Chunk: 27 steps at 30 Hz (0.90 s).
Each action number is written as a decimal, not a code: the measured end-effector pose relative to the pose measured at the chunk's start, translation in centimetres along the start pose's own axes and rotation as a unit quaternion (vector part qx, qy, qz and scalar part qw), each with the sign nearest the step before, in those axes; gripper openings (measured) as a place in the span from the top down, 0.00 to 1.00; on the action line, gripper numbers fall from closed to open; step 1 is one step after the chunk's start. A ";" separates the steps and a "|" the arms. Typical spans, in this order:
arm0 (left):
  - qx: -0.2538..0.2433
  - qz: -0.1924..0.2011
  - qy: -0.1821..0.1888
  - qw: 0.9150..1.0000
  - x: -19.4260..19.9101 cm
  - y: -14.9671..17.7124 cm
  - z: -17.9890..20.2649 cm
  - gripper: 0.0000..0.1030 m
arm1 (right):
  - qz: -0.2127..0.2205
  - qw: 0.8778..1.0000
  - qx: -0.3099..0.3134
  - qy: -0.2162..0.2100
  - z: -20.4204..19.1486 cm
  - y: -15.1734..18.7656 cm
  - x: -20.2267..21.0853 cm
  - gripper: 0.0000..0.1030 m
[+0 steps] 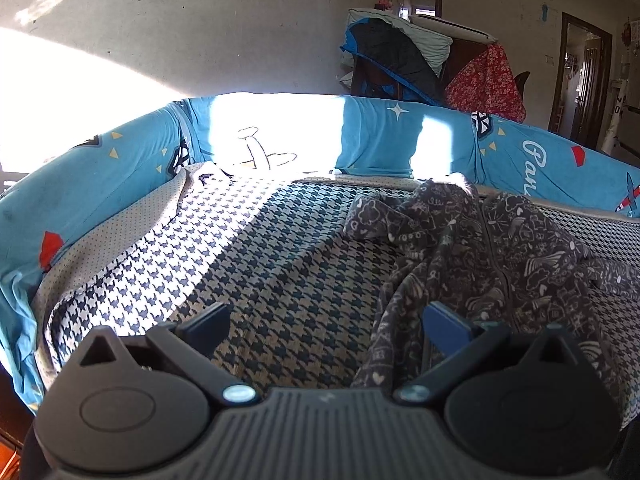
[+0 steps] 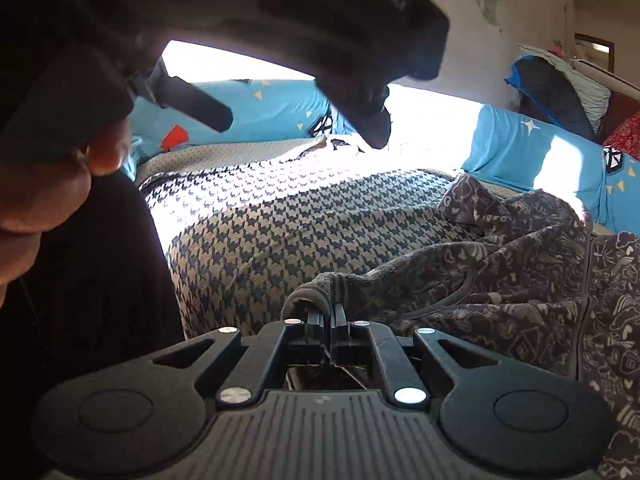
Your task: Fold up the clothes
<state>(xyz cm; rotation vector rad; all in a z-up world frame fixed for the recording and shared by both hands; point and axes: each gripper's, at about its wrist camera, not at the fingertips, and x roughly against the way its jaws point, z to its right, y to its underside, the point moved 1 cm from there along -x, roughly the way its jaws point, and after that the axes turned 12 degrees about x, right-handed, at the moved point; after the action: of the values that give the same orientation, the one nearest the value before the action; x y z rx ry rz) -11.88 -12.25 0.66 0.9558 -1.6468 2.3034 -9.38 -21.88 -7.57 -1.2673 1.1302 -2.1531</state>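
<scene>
A houndstooth woven bed cover [image 1: 280, 248] spreads flat, ringed by a blue padded bolster [image 1: 372, 140]. The right claw [image 2: 330, 316] is clenched on a cuff of the fleecy grey patterned garment [image 2: 500, 280], rumpled ahead. The left claw [image 1: 326, 320] hangs released, the garment beside its right finger.
</scene>
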 end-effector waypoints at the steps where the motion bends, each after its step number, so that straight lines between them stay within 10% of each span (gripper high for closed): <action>1: -0.002 -0.003 0.001 1.000 -0.4 0.0 0.2 0.00 | -0.007 1.000 0.004 -0.002 -0.1 0.3 -0.2 0.95; 10: -0.019 -0.020 -0.005 1.000 -4.0 -0.5 2.1 0.00 | -0.007 1.000 -0.020 -0.012 1.4 1.1 3.4 0.76; 27: 0.003 -0.058 0.005 0.998 -11.1 -2.7 3.5 0.00 | -0.066 0.993 -0.053 0.086 12.1 3.2 6.5 0.71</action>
<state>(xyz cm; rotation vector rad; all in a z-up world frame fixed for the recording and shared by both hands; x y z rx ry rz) -0.46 -11.75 -2.90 1.0124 -1.5388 2.2336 -2.51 -33.52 -3.40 -1.2528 1.2779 -2.3653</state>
